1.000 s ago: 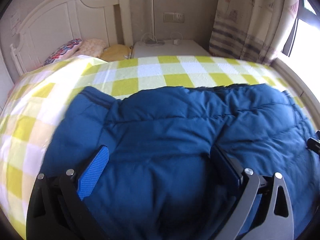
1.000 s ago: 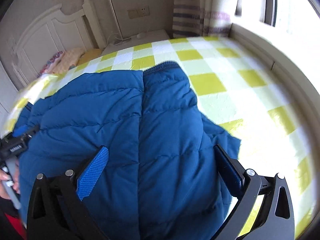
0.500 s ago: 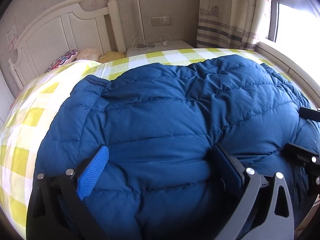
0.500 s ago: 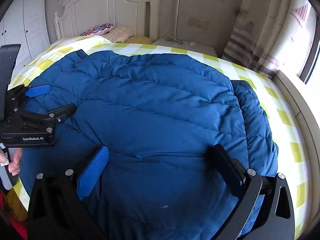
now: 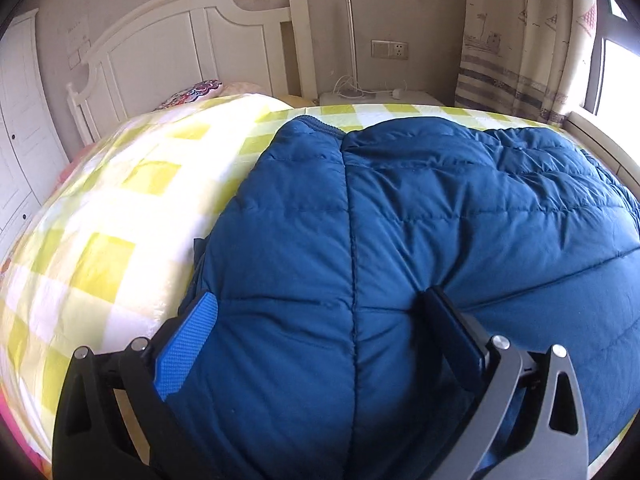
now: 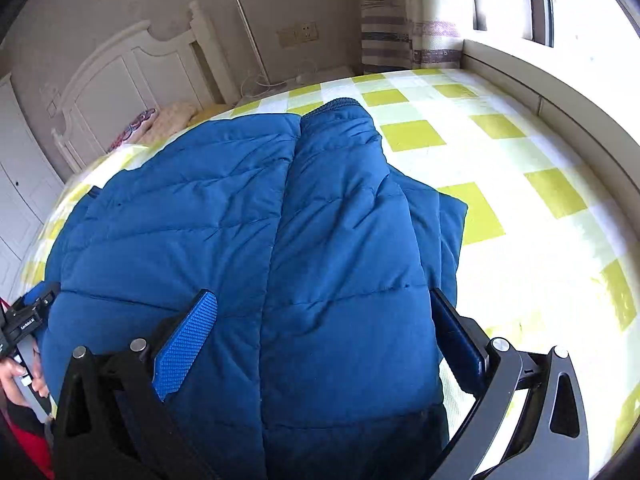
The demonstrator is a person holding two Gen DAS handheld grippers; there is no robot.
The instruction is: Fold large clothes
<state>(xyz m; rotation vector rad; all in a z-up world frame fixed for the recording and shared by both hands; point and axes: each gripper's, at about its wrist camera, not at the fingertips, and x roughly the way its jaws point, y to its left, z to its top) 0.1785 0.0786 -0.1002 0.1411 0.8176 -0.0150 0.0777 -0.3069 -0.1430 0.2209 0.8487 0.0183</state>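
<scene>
Big puffy blue quilted down jacket (image 5: 420, 240) lies spread on the yellow-checked bed (image 6: 500, 152), left gripper (image 5: 320, 320) and right gripper (image 6: 324, 320) both spread wide, grasping nothing, so pinch each near hem corner deep before folding.

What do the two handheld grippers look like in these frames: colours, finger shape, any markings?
Left gripper and right gripper match: black angular frames with triangular cut-outs and silver pivot pins, flat fingers faced with textured blue pads. The left gripper's body bears small white lettering, too small to read.

You saw: jacket (image 5: 440, 240) deep blue, quilted | bed cover (image 6: 520, 184) yellow-and-white check | headboard (image 5: 180, 40) white | curtain (image 5: 508, 48) cream, grey-striped | your claw pads (image 6: 186, 344) blue, dimpled
</scene>
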